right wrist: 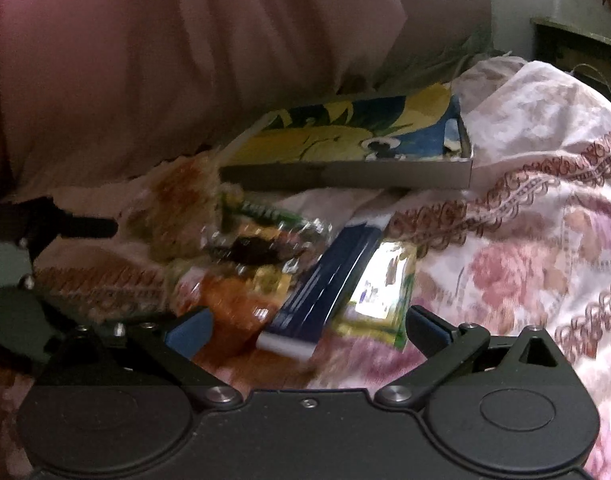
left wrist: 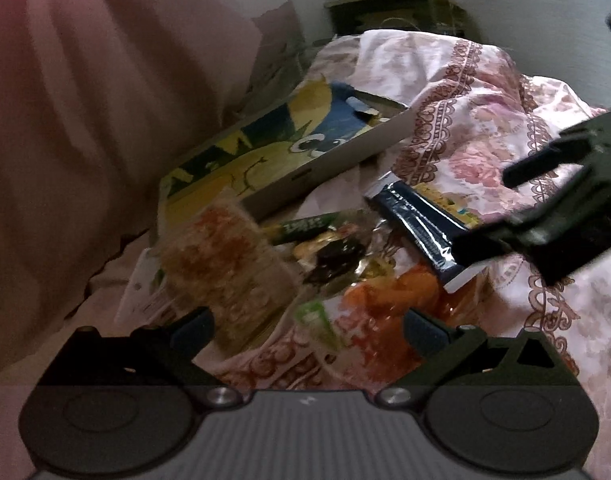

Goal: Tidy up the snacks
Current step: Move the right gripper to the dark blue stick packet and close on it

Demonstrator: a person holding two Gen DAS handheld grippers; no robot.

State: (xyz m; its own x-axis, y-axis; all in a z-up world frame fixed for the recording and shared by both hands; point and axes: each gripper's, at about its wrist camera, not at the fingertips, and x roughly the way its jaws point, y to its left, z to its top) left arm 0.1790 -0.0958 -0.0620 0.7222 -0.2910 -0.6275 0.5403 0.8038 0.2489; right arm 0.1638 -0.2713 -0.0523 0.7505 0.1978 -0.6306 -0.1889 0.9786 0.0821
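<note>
1. the snacks are lying in a loose pile on a bed covered by a floral bedsheet point(left wrist: 485, 128), just in front of a flat cardboard box point(left wrist: 289, 148) with a yellow-and-blue cartoon print; the box is sitting behind the pile, against a pink fabric backdrop point(left wrist: 105, 100).
2. the left gripper point(left wrist: 305, 328) is hovering over the near edge of the pile with its jaws spread wide and nothing between them; a clear packet of crumbly orange-brown snack point(left wrist: 221, 256) is standing just ahead of its left finger, and an orange packet point(left wrist: 393, 292) is lying ahead of its right finger.
3. the right gripper point(right wrist: 305, 328) is also gaping wide and gripping nothing; a dark blue wrapped bar point(right wrist: 329, 280) is lying directly ahead between its fingers, with a shiny yellow-green sachet point(right wrist: 381, 292) touching the bar on the right.
4. judgement: the step in hand appears to be selecting a first packet, and the box is probably the destination.
5. recommended: the right gripper should be aligning across the narrow width of the bar, closing near its near end, and lifting straight up so that the sachet is not dragged along.
6. caution: the sheet is soft and rumpled, so low fingertips are likely to be snagging cloth; both views are blurred, so wrapper labels cannot be read.
7. the two grippers are working close together; keeping them on separate packets avoids collision.
</note>
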